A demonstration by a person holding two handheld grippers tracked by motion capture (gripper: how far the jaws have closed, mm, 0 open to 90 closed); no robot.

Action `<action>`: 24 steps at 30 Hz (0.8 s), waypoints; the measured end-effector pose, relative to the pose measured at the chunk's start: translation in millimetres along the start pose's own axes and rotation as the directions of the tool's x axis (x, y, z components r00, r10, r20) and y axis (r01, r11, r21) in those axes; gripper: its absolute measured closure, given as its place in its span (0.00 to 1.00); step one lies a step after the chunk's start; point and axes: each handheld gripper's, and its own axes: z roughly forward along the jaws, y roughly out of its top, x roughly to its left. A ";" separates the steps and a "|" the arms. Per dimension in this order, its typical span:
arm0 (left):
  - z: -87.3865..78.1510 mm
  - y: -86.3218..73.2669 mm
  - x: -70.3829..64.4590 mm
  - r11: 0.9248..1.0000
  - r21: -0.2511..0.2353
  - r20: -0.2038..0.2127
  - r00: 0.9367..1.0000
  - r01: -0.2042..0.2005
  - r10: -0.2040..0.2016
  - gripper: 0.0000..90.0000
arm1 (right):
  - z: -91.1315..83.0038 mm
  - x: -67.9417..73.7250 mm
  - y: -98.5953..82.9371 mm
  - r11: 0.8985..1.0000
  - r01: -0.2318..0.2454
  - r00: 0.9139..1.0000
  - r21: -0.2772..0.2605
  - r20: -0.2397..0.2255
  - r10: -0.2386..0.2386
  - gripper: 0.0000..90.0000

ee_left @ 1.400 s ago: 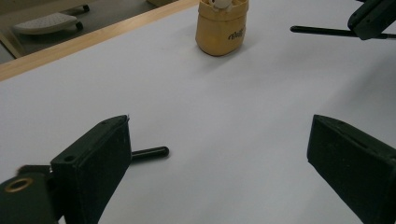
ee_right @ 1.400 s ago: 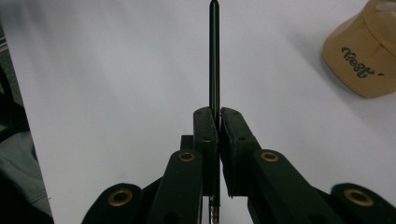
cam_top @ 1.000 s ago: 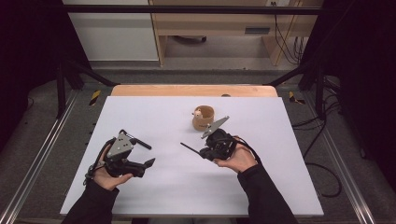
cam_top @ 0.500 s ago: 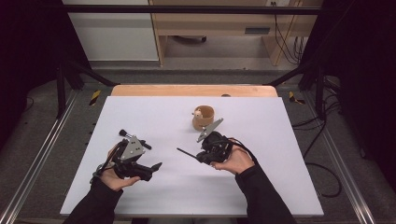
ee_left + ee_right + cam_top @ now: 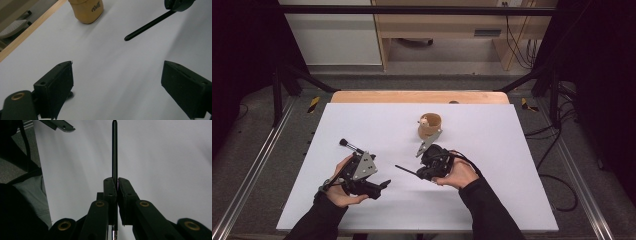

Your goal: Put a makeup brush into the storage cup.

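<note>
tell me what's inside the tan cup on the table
From the high view, something small and pale sticks up at the rim of the tan cup. The cup's wall hides the rest, and the left gripper view catches just its outside.

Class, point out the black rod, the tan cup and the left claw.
black rod (image 5: 114, 150), right gripper view, mid-shaft.
tan cup (image 5: 86, 11), left gripper view, side wall.
left claw (image 5: 117, 90), left gripper view, midway between its open jaws.

Two grippers are showing over the one white table (image 5: 512, 150): the left gripper (image 5: 384, 183) at about seven o'clock and the right gripper (image 5: 418, 172) near the centre. One thin black pen (image 5: 407, 171) is sitting in the right one. One tan cup (image 5: 429, 126) is standing at twelve o'clock.
</note>
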 end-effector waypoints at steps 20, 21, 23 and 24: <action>11.0 13.8 -16.7 0.988 0.024 -0.016 0.988 -0.152 0.153 0.21 | 4.0 3.0 0.9 1.000 0.012 0.999 0.017 -0.045 -0.011 0.95; 11.5 13.8 -17.3 0.988 0.023 -0.019 0.988 -0.156 0.156 0.22 | 4.7 3.9 1.2 1.000 0.008 0.999 0.014 -0.044 -0.007 0.95; 12.2 14.0 -18.4 0.986 0.026 -0.017 0.986 -0.167 0.167 0.23 | 5.6 4.7 2.2 1.000 0.012 0.999 0.016 -0.050 -0.011 0.95; 12.6 14.0 -19.2 0.985 0.023 -0.018 0.985 -0.169 0.169 0.24 | 6.0 5.1 2.8 1.000 0.009 0.999 0.019 -0.053 -0.008 0.95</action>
